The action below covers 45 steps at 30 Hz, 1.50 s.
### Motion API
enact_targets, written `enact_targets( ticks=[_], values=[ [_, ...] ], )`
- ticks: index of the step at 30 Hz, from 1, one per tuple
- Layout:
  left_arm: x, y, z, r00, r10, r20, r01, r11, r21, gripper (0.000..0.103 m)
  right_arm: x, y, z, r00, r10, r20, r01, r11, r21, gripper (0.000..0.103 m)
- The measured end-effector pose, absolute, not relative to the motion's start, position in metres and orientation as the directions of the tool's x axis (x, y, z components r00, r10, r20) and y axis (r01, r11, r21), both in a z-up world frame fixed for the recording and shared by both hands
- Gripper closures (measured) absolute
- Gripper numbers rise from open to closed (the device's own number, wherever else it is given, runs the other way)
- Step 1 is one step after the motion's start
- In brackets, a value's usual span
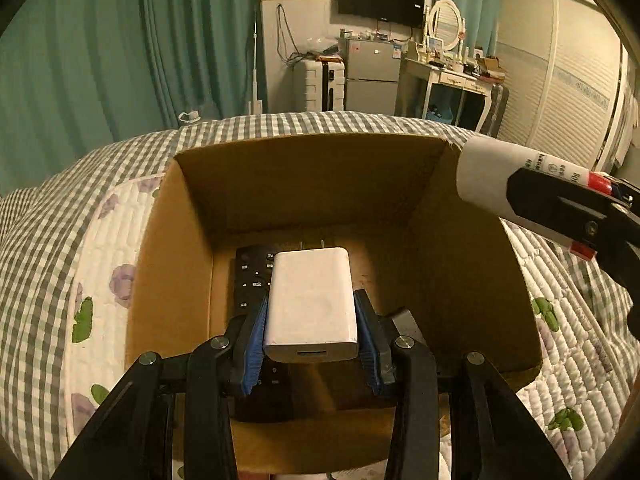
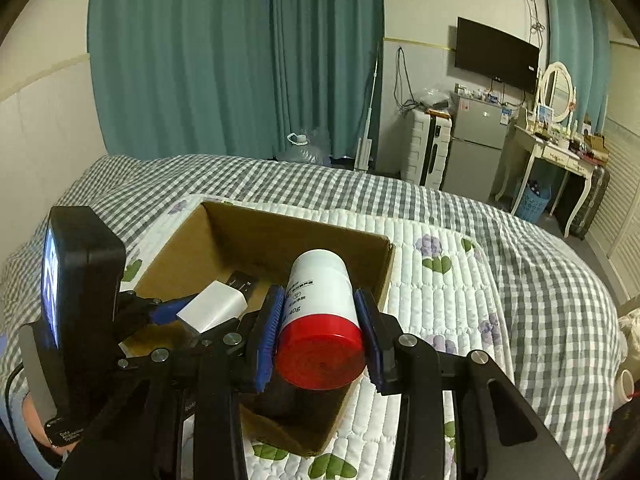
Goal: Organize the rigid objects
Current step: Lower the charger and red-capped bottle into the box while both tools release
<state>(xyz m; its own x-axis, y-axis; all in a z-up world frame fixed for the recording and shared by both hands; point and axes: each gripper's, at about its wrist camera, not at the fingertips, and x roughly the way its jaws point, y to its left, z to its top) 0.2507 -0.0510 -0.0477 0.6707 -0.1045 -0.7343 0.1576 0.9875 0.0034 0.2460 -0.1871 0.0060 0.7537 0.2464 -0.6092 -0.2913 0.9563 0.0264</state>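
An open cardboard box (image 1: 460,264) sits on the bed; it also shows in the right wrist view (image 2: 280,236). My left gripper (image 1: 310,312) is shut on a white charger block (image 1: 311,304) and holds it inside the box, above a black remote (image 1: 252,276) lying on the box floor. My right gripper (image 2: 320,312) is shut on a white bottle with a red cap (image 2: 320,320) and holds it over the box's right edge. The bottle (image 1: 492,176) shows at the right of the left wrist view. The charger (image 2: 214,308) shows in the right wrist view too.
The bed has a white floral quilt (image 2: 440,292) over a grey checked cover (image 2: 540,248). Teal curtains (image 2: 224,60), a suitcase (image 2: 426,148), a small fridge (image 2: 474,152) and a dressing table (image 2: 556,148) stand beyond the bed.
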Motion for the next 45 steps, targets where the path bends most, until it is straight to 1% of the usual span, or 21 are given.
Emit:
enact_targets(
  ticks=[3, 6, 8, 9, 11, 16, 23, 28, 29, 30, 32, 35, 37, 38, 39, 40, 42, 43, 45],
  values=[
    [0.25, -0.051, -0.044, 0.681, -0.093, -0.726, 0.144, 0.99, 0.009, 0.062, 0.246, -0.19, 0.003, 0.752, 0.251, -0.609, -0.29, 0.956, 0.037, 0.067],
    [0.247, -0.048, -0.036, 0.685, -0.098, -0.722, 0.129, 0.992, -0.013, 0.059, 0.245, -0.192, 0.005, 0.756, 0.253, -0.604, -0.287, 0.957, 0.04, 0.067],
    [0.243, -0.043, -0.026, 0.705, -0.095, -0.702, 0.118, 0.993, -0.016, 0.058, 0.246, -0.194, 0.006, 0.758, 0.254, -0.6, -0.284, 0.958, 0.046, 0.067],
    [0.242, -0.042, -0.022, 0.714, -0.096, -0.694, 0.119, 0.993, -0.016, 0.053, 0.247, -0.194, 0.007, 0.759, 0.255, -0.599, -0.283, 0.958, 0.05, 0.067],
    [0.24, -0.04, -0.013, 0.725, -0.092, -0.683, 0.117, 0.993, -0.01, 0.044, 0.248, -0.194, 0.007, 0.762, 0.254, -0.596, -0.28, 0.959, 0.051, 0.067],
    [0.237, -0.032, 0.001, 0.741, -0.074, -0.667, 0.103, 0.995, 0.004, 0.044, 0.255, -0.189, 0.003, 0.766, 0.248, -0.594, -0.273, 0.961, 0.049, 0.067],
    [0.231, -0.016, 0.006, 0.761, -0.061, -0.646, 0.091, 0.996, 0.014, 0.044, 0.288, -0.178, -0.025, 0.761, 0.228, -0.608, -0.255, 0.966, 0.044, 0.067],
    [0.226, -0.004, 0.008, 0.774, -0.073, -0.63, 0.085, 0.996, -0.011, 0.044, 0.295, -0.171, -0.036, 0.759, 0.227, -0.61, -0.261, 0.965, 0.034, 0.066],
    [0.225, -0.002, 0.009, 0.776, -0.075, -0.626, 0.084, 0.996, -0.016, 0.044, 0.294, -0.169, -0.035, 0.76, 0.234, -0.606, -0.266, 0.963, 0.037, 0.065],
    [0.223, -0.001, 0.01, 0.778, -0.077, -0.624, 0.083, 0.996, -0.019, 0.044, 0.292, -0.17, -0.032, 0.77, 0.233, -0.594, -0.263, 0.964, 0.038, 0.049],
    [0.219, 0.0, 0.012, 0.781, -0.077, -0.62, 0.082, 0.996, -0.021, 0.044, 0.285, -0.172, -0.025, 0.786, 0.235, -0.572, -0.253, 0.966, 0.049, 0.028],
    [0.208, 0.0, 0.019, 0.78, -0.078, -0.621, 0.086, 0.996, -0.018, 0.043, 0.268, -0.174, -0.006, 0.786, 0.258, -0.561, -0.264, 0.962, 0.073, 0.028],
    [0.199, 0.004, 0.024, 0.78, -0.081, -0.621, 0.083, 0.996, -0.025, 0.038, 0.254, -0.174, 0.008, 0.79, 0.249, -0.56, -0.263, 0.963, 0.057, 0.028],
    [0.191, 0.006, 0.029, 0.782, -0.083, -0.618, 0.081, 0.996, -0.031, 0.032, 0.248, -0.174, 0.013, 0.789, 0.248, -0.562, -0.265, 0.963, 0.053, 0.028],
    [0.184, 0.008, 0.032, 0.787, -0.083, -0.612, 0.078, 0.996, -0.035, 0.03, 0.239, -0.173, 0.02, 0.788, 0.246, -0.565, -0.268, 0.962, 0.045, 0.028],
    [0.177, 0.009, 0.035, 0.79, -0.083, -0.608, 0.075, 0.996, -0.038, 0.029, 0.232, -0.174, 0.026, 0.788, 0.241, -0.566, -0.267, 0.963, 0.038, 0.028],
    [0.161, 0.011, 0.041, 0.792, -0.083, -0.605, 0.077, 0.996, -0.036, 0.025, 0.212, -0.174, 0.038, 0.79, 0.232, -0.568, -0.265, 0.964, 0.026, 0.021],
    [0.154, 0.012, 0.042, 0.792, -0.08, -0.605, 0.078, 0.997, -0.03, 0.023, 0.2, -0.175, 0.043, 0.792, 0.223, -0.568, -0.26, 0.966, 0.017, 0.019],
    [0.138, 0.014, 0.045, 0.798, -0.062, -0.599, 0.067, 0.998, -0.013, 0.015, 0.181, -0.174, 0.048, 0.795, 0.214, -0.568, -0.257, 0.967, 0.005, 0.015]
  ],
)
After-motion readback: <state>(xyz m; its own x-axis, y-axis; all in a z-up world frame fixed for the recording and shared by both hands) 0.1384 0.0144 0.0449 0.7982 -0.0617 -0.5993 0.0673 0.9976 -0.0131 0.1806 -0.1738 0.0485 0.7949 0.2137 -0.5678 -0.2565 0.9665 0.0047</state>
